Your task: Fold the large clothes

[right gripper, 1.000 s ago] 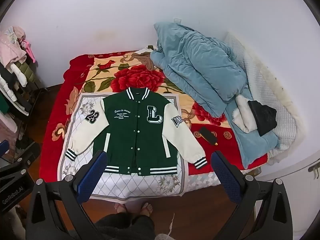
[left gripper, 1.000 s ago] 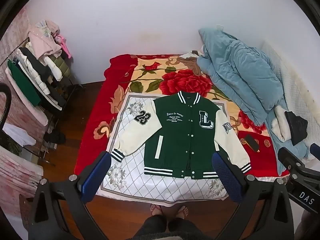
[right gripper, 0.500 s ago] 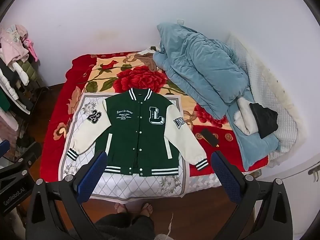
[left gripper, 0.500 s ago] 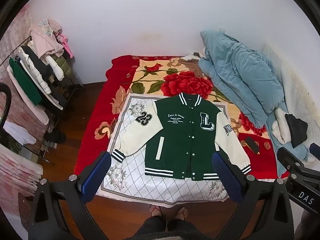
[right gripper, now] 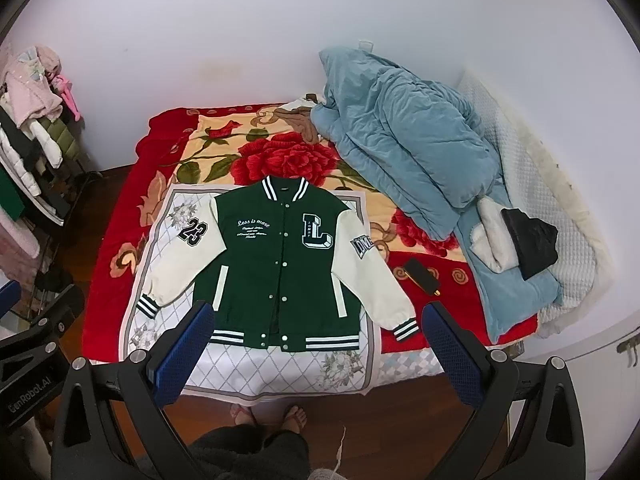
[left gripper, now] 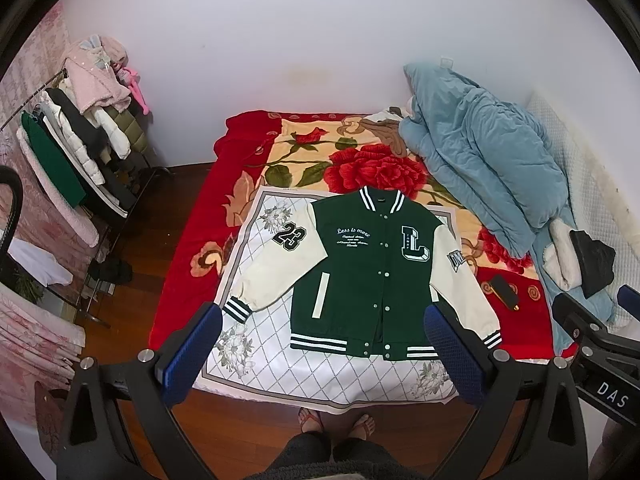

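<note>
A green varsity jacket with cream sleeves lies flat, front up and buttoned, on a white quilted cloth at the near end of the bed. It also shows in the right wrist view. Both sleeves angle out and down. My left gripper is open and empty, held high above the jacket's hem. My right gripper is open and empty, also high above the hem. Neither touches the jacket.
A blue duvet is piled on the bed's right side. A black phone lies right of the right sleeve. A loaded clothes rack stands at left. My feet are on the wood floor.
Both views have shifted slightly, so the jacket sits a little lower and further right in the frames. The jacket itself has not moved and both grippers stay open.
</note>
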`<state>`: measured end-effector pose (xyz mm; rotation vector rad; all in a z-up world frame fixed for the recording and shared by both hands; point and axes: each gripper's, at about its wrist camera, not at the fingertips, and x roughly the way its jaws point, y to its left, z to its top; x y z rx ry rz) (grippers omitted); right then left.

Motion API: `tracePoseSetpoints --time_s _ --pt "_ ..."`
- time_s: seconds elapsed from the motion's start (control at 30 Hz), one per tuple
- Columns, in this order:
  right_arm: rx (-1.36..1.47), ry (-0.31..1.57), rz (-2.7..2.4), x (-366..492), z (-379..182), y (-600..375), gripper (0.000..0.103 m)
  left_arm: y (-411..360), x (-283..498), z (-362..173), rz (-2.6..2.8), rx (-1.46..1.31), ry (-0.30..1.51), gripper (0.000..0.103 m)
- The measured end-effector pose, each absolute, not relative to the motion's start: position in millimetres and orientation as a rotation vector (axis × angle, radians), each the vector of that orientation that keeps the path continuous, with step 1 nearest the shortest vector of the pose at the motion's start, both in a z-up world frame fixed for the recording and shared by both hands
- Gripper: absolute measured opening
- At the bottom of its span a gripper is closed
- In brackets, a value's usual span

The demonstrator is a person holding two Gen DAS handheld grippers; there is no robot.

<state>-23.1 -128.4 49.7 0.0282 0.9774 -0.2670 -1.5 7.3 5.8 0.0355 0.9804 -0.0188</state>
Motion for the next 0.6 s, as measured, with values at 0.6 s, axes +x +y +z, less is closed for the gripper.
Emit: tracePoseSetpoints --time_s 0.6 --pt "0.031 0.973 -0.263 -23.4 52.0 -123.7 0.103 7.1 -1.7 8.0 -0.017 0.030 0.974 0.103"
